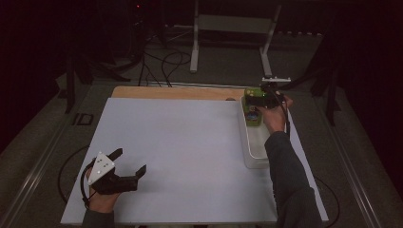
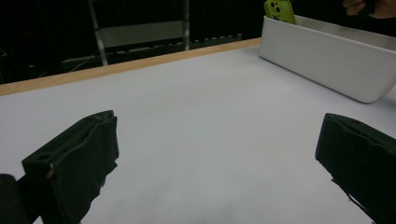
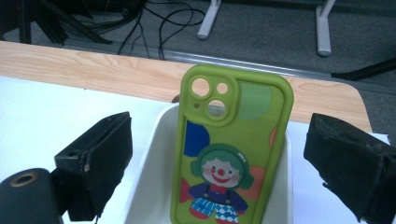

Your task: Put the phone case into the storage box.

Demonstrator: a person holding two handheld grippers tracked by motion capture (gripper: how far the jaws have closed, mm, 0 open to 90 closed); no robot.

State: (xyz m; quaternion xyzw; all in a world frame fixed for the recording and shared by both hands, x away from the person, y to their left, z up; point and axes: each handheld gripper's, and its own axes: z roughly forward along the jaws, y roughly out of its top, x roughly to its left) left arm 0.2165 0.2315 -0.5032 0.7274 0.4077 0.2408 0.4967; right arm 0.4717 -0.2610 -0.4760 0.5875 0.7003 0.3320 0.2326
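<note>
A green phone case with a clown picture stands tilted against the far end of a white tray. My right gripper is open, one jaw on each side of the case with gaps between. From above, that gripper hovers over the tray's far end, where the case leans. Near the front left of the white board, my left gripper is open and holds nothing. In the left gripper view, the open left gripper faces bare board, with the tray and case far off.
The white board lies on a wooden table whose far edge shows. Cables and a metal stand are on the floor beyond. The person's right hand shows above the tray.
</note>
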